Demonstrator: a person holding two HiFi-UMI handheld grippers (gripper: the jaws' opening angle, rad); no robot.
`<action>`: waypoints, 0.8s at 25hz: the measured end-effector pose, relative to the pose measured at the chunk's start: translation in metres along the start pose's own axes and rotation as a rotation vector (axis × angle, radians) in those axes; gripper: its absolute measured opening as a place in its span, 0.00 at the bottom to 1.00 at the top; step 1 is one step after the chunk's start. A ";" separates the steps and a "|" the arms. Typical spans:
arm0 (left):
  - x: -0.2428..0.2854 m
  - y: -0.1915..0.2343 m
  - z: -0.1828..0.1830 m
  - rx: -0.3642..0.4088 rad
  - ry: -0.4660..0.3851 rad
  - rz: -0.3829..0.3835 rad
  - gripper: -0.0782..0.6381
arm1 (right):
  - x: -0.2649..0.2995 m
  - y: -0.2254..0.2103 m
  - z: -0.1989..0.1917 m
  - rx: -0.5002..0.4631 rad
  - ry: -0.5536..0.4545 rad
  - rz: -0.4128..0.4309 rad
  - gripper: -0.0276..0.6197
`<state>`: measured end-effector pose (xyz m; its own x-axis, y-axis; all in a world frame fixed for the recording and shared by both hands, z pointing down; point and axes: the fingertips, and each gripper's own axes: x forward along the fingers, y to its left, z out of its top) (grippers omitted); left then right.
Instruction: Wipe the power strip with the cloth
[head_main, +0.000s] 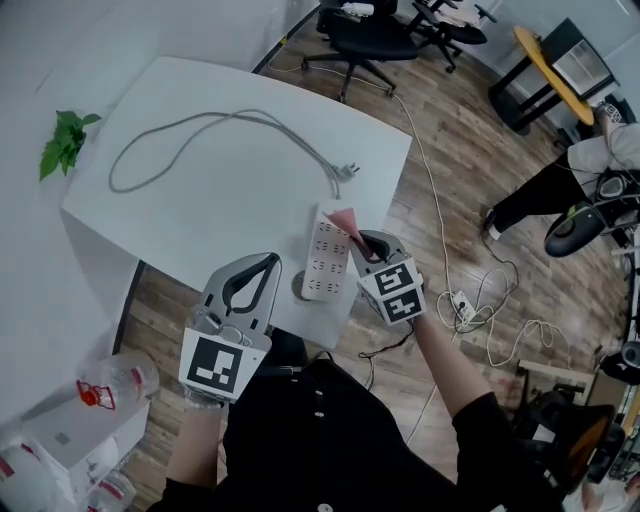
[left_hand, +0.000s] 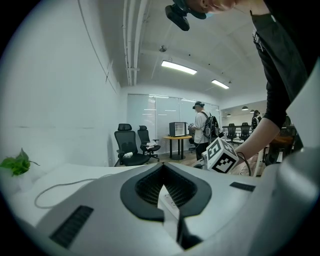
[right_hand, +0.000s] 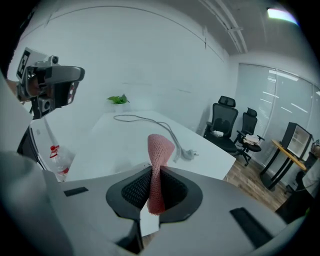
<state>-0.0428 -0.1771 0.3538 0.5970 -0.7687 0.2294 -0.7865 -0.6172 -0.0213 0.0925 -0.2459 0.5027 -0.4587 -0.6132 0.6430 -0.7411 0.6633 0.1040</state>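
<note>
floor (head_main: 470, 180): wood-look planks, right side of the head view, with loose white cords lying on them.
counter (head_main: 150, 215): matte white slab with rounded corners, filling the upper left and centre.
office chairs (head_main: 365, 35): black, on castors, top centre beyond the counter.
cable (head_main: 200, 122): grey and round, in a wide loose loop on the counter; its plug (head_main: 346, 171) lies near the strip's far end.
left gripper (head_main: 271, 259): grey shell and ribbed black fingers (left_hand: 142, 186) bowed into a loop; the tips meet with nothing held. It is at lower centre, just left of the strip.
right gripper (head_main: 357, 238): same build, fingers pinched on the cloth, covering the strip's right edge.
power strip (head_main: 322, 255): flat white plastic bar with rows of sockets, lying at the counter's near edge between the grippers.
plant (head_main: 64, 141): green leaves, upper left.
cloth (head_main: 343, 219): pink open mesh, a narrow fold sticking out past the fingertips, above the strip.
</note>
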 end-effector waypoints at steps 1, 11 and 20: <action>0.000 0.001 -0.001 -0.001 0.003 0.003 0.12 | 0.005 -0.005 0.003 -0.007 0.002 -0.005 0.13; -0.006 0.015 -0.010 -0.020 0.024 0.032 0.12 | 0.055 -0.043 0.028 -0.114 0.048 -0.031 0.13; -0.010 0.024 -0.013 -0.025 0.023 0.050 0.12 | 0.078 -0.034 0.032 -0.253 0.113 0.003 0.13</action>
<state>-0.0696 -0.1823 0.3636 0.5532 -0.7944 0.2507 -0.8193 -0.5734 -0.0092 0.0660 -0.3300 0.5247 -0.3926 -0.5693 0.7223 -0.5877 0.7594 0.2791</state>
